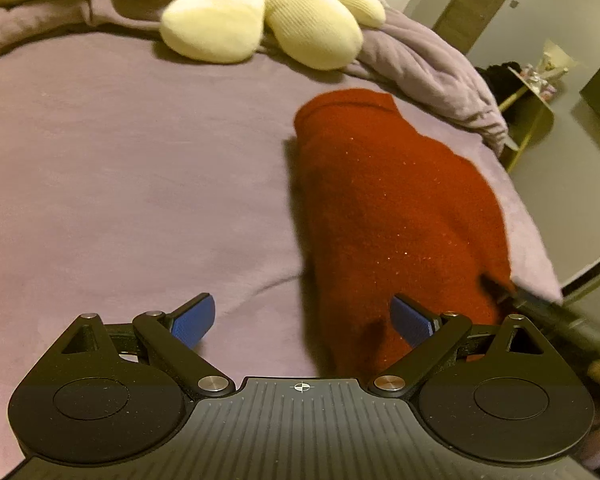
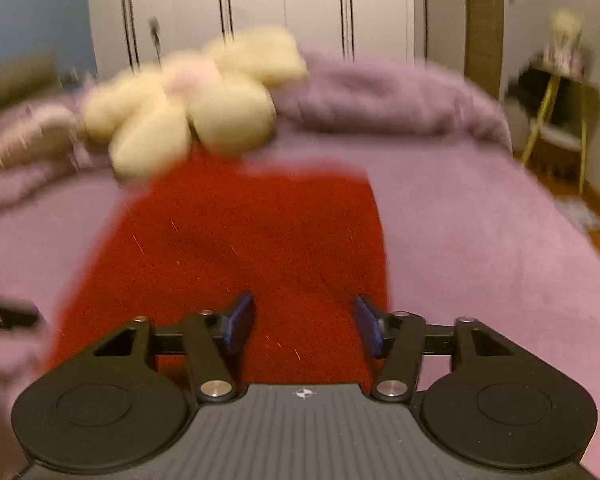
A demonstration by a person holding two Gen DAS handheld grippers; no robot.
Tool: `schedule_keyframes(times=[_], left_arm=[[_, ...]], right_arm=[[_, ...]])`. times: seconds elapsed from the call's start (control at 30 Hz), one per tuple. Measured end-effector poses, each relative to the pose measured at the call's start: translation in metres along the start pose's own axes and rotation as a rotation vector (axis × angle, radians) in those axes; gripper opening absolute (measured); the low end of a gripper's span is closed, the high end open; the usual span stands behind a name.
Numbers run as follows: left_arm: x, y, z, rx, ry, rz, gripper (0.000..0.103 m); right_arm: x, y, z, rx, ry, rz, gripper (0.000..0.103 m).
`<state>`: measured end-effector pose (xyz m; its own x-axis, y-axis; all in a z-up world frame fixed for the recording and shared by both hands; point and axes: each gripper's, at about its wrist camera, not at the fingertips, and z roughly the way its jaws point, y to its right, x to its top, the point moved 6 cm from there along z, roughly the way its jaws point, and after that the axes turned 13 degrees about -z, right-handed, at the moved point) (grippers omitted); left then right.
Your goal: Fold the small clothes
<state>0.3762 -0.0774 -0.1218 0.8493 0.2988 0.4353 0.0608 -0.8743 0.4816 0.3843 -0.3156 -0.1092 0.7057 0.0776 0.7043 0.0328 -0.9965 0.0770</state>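
A folded red knit garment (image 1: 396,208) lies on the purple bedsheet (image 1: 132,168), right of centre in the left wrist view. My left gripper (image 1: 303,320) is open above the garment's near left edge, with its right pad over the red cloth and nothing between the pads. In the blurred right wrist view the same red garment (image 2: 236,248) fills the middle. My right gripper (image 2: 305,324) hovers open over its near end, blue pads apart and not pressing on the cloth. The right gripper's dark tip (image 1: 540,308) shows at the garment's near right corner.
A cream flower-shaped plush cushion (image 1: 268,12) sits at the head of the bed, beside a bunched purple blanket (image 1: 432,68). The bed's right edge drops to the floor, where a yellow-legged side table (image 2: 556,108) stands. White wardrobe doors (image 2: 260,4) are behind.
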Motion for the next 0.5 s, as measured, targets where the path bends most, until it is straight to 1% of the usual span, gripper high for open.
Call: schedule_keyframes(times=[0.03,0.1,0.17,0.23,0.3,0.37,0.43,0.5], left_arm=[[0.0,0.003,0.001,-0.025,-0.007,-0.004,0.098],[0.0,0.006,0.003,-0.065,-0.02,-0.014,0.098],[0.002,0.007,0.004,-0.1,-0.029,-0.029,0.098],[0.005,0.008,0.005,-0.148,-0.038,-0.037,0.098],[0.008,0.01,0.011,-0.195,-0.044,-0.05,0.1],[0.012,0.01,0.021,-0.245,-0.061,-0.077,0.1],[0.016,0.007,0.038,-0.275,-0.093,-0.143,0.1],[0.02,0.007,0.054,-0.317,-0.118,-0.191,0.1]], right_arm=[[-0.006,0.007,0.002,0.03,0.002,0.04,0.07],[-0.012,0.03,0.007,0.141,-0.031,0.219,0.074],[-0.018,0.046,0.011,0.247,-0.06,0.367,0.075],[-0.023,0.059,0.006,0.302,-0.049,0.468,0.075],[-0.028,0.069,0.004,0.341,-0.033,0.528,0.076],[-0.032,0.075,0.011,0.394,-0.038,0.588,0.077],[-0.033,0.075,0.022,0.434,-0.058,0.639,0.078],[-0.026,0.073,0.039,0.468,-0.068,0.646,0.081]])
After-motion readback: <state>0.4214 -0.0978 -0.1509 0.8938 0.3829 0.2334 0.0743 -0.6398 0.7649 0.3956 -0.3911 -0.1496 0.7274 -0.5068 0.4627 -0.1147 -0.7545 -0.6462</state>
